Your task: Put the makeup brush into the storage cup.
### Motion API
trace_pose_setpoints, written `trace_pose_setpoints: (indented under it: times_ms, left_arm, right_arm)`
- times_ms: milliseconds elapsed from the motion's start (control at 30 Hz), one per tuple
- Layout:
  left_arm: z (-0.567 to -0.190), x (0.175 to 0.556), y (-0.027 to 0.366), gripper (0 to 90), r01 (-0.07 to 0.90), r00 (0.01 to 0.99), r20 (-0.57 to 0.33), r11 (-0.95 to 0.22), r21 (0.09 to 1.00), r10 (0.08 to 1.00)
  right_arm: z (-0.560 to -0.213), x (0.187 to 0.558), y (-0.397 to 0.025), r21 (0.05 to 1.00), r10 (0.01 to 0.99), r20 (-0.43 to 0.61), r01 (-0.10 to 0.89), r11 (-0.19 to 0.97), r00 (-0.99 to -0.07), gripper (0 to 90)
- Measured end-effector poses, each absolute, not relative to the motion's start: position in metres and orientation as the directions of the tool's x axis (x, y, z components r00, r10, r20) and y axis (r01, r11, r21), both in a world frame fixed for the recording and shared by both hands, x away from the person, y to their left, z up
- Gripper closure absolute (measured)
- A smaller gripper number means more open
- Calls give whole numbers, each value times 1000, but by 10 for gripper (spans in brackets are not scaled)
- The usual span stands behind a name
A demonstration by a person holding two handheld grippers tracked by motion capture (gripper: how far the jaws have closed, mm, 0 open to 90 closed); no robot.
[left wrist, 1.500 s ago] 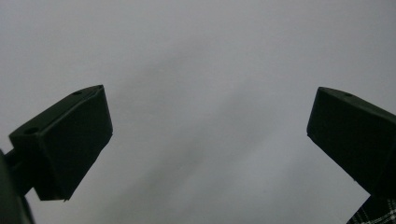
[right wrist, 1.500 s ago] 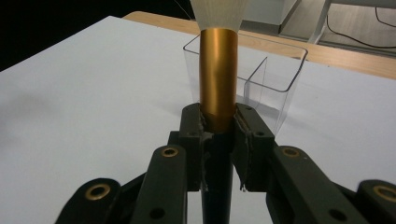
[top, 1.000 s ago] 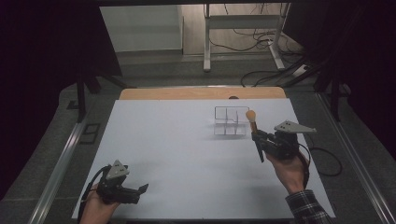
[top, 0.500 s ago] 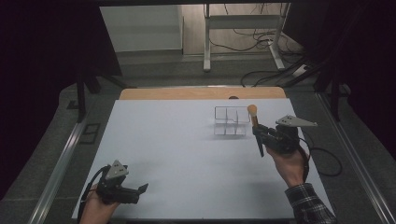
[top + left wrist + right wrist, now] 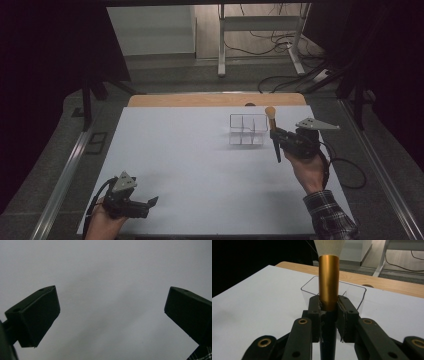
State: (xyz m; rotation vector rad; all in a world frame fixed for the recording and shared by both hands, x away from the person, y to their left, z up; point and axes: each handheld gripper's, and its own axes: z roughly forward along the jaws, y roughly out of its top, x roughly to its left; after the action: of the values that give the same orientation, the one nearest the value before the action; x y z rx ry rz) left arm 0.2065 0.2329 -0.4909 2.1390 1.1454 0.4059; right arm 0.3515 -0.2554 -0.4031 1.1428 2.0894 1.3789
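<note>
right gripper (image 5: 278,134) clamped with fingers (image 5: 314,315) on a makeup brush (image 5: 272,131), held upright, bristles up, just beside the clear divided organizer (image 5: 247,129) on the white tabletop (image 5: 190,160), likely for slotting in; left gripper (image 5: 150,202) idle near the front edge, fingers (image 5: 37,315) wide, holding nothing.

No legible text, label, brand, number or sign on anything here.
</note>
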Motion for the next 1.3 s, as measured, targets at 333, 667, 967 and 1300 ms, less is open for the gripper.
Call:
trace_pose_setpoints:
  times_ms: [333,667,967,1300]
  left_arm:
    - [-491,206,233,9,617,565,-40,-390,683,824]
    - [-491,206,233,9,617,564,-40,-389,684,825]
    - [-491,206,233,9,617,562,-41,-385,686,826]
    - [-491,205,234,9,617,559,-41,-382,688,828]
  right_arm:
    - [-402,359,-256,892,799,131,421,163,-587,742]
    - [-396,366,-253,898,802,121,409,163,-585,743]
    - [-395,375,-249,901,806,110,401,166,-581,743]
    - [-395,383,-246,902,809,104,398,169,-579,743]
